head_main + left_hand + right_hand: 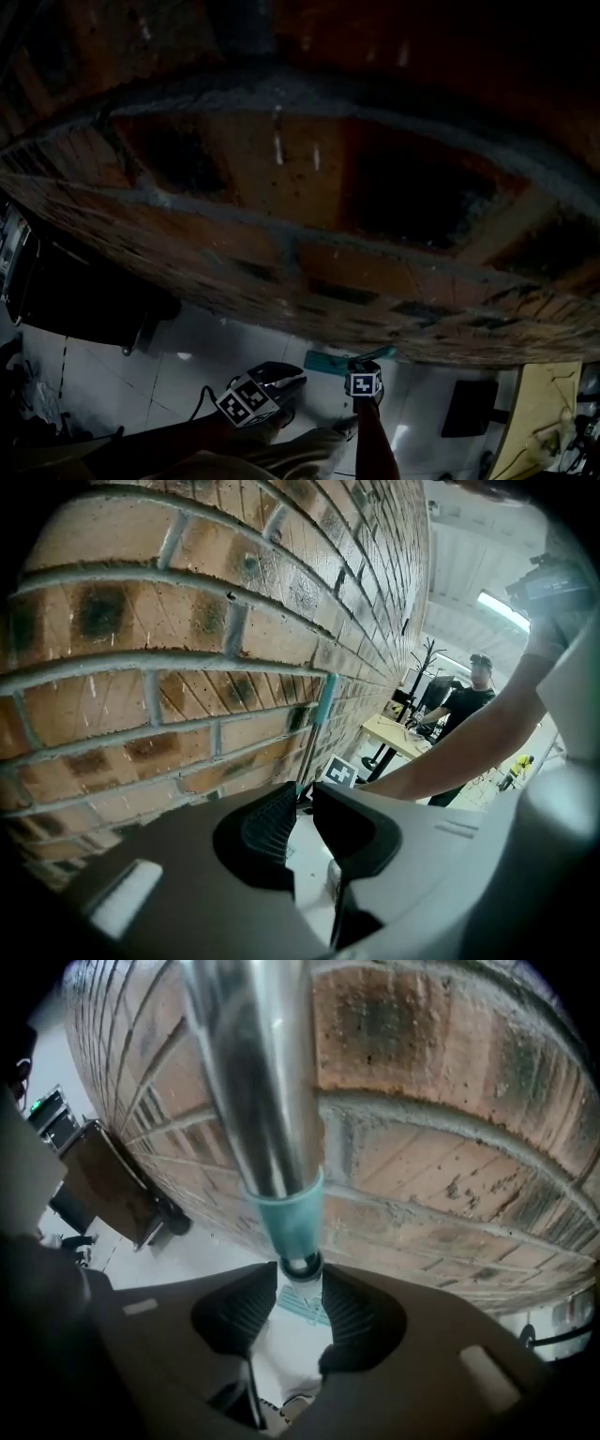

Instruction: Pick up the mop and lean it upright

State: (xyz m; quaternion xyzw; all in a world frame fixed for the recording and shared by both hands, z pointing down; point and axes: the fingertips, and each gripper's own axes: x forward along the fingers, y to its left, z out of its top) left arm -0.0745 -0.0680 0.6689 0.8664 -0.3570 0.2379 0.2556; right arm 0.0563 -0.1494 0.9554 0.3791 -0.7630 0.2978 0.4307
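Jaws: right gripper (300, 1277) slack around one mop handle (253, 1082), pointing steeply down at the brick wall (450, 1101). Left gripper (305, 797) narrowly parted, empty, angled down beside the wall. Grippers: two.

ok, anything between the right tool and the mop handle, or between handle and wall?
Nothing visible. The mop handle sits right between the right tool's jaws, and only the bare brick wall shows behind it.
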